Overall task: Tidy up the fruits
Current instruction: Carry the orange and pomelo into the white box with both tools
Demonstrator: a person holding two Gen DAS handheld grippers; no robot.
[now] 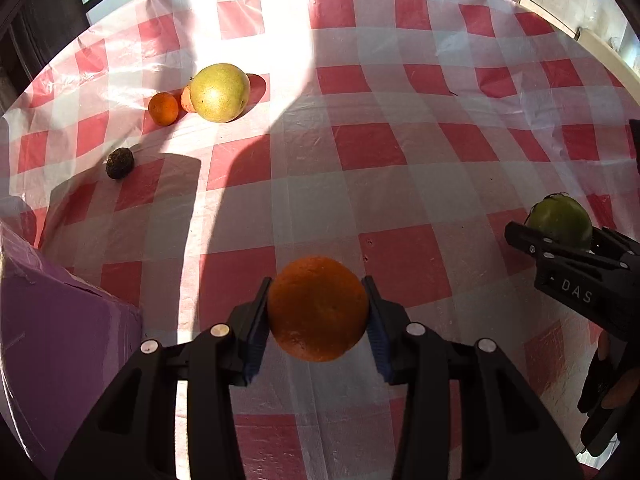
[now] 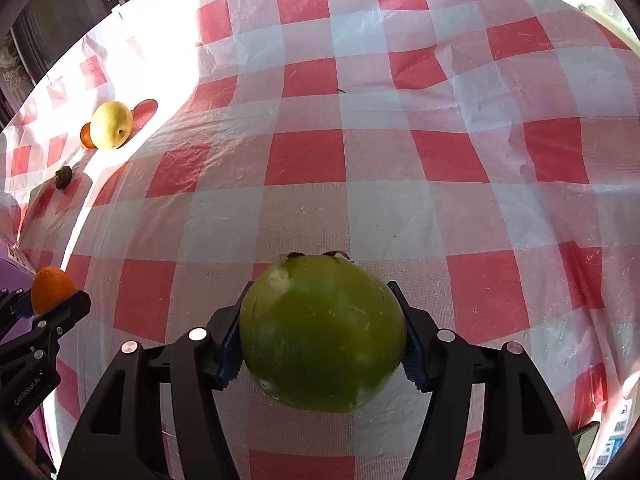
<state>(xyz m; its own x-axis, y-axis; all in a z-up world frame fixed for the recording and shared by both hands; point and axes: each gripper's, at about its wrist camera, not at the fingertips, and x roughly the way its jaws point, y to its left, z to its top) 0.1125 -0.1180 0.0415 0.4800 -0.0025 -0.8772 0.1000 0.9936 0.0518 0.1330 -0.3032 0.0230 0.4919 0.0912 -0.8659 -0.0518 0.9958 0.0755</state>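
Note:
My left gripper [image 1: 318, 312] is shut on an orange [image 1: 318, 309] and holds it above the red-and-white checked tablecloth [image 1: 360, 152]. My right gripper [image 2: 322, 340] is shut on a large green fruit [image 2: 323, 334], also held above the cloth. Each gripper shows in the other's view: the right one with the green fruit [image 1: 560, 222] at the right edge, the left one with the orange [image 2: 51, 288] at the left edge. At the far left lie a big yellow pear [image 1: 220, 92], a small orange [image 1: 163, 109] beside it and a dark wrinkled fruit [image 1: 119, 163].
A purple box [image 1: 60, 340] stands at the near left of the table. Another small orange fruit [image 1: 187, 99] sits partly hidden behind the pear. Strong sunlight falls across the far left of the cloth. The table's edge curves along the far right.

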